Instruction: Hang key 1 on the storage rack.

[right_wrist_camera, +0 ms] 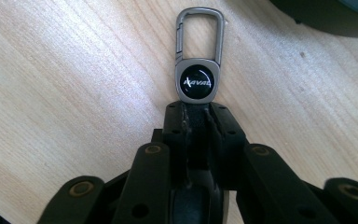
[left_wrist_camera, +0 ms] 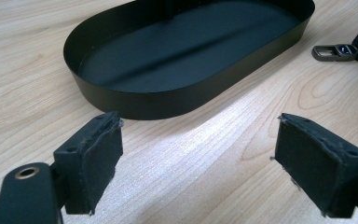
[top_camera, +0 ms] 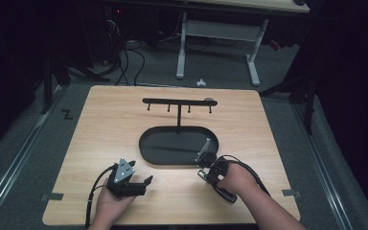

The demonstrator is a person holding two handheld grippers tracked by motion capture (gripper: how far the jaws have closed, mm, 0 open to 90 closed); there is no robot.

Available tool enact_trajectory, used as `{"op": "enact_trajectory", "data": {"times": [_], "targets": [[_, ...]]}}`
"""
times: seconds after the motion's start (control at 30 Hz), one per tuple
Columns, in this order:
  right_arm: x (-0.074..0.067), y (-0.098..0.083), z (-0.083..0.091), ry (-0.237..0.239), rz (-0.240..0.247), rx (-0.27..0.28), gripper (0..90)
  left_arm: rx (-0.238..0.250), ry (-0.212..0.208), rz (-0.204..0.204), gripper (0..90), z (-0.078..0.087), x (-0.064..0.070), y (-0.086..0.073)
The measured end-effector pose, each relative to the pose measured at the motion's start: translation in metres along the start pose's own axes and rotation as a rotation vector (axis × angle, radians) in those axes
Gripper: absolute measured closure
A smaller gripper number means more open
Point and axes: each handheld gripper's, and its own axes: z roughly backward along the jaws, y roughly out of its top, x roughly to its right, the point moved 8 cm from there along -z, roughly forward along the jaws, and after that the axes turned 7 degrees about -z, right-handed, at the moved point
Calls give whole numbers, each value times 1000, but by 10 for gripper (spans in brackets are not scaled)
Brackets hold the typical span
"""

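**Right gripper clamps the key fob's strap**

Left gripper (left_wrist_camera: 198,154) rests low on the pale wooden table (top_camera: 105,124), jaws spread wide with nothing between them, just short of the black oval metal tray (left_wrist_camera: 135,95). Right gripper (right_wrist_camera: 197,122) has its jaws pinched onto the dark strap of the grey metal carabiner key fob (right_wrist_camera: 198,70), which lies flat on the table beside the tray.

You are working on a pale wooden table (right_wrist_camera: 65,93) with a smooth, lightly sheened grain. The grey matt metal keychain clip (right_wrist_camera: 198,70) is carrying a glossy black round badge and a dark strap. The black oval metal tray (left_wrist_camera: 135,100) is looking matt and smooth. The black pads (left_wrist_camera: 100,154) of your left gripper (left_wrist_camera: 198,163) are showing a rough, worn, rubbery face.
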Motion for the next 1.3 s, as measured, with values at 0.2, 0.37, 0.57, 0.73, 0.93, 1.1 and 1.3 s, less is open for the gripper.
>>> {"op": "enact_trajectory", "data": {"times": [0.2, 0.37, 0.57, 0.73, 0.93, 1.1, 1.3], "targets": [[-2, -1, 0, 4, -56, -23, 799, 0, 9, 1, 157, 1, -1, 0], [-2, -1, 1, 1, -63, -24, 799, 6, 11, 2, 161, 1, -1, 1], [-4, -2, 1, 2, -61, -16, 803, 7, 8, -3, 159, 1, 0, 1], [-3, -1, 1, -2, -40, 0, 803, 6, 4, -7, 159, 2, 2, 1], [-7, -3, 13, 26, -86, 36, 803, 5, 4, -10, 159, 2, 2, 0], [-6, -5, 24, 44, -85, 75, 804, 14, 4, -9, 159, 3, 3, 1], [2, -11, 43, 43, -79, 134, 804, 14, 4, -25, 158, 6, 4, -1]]}}
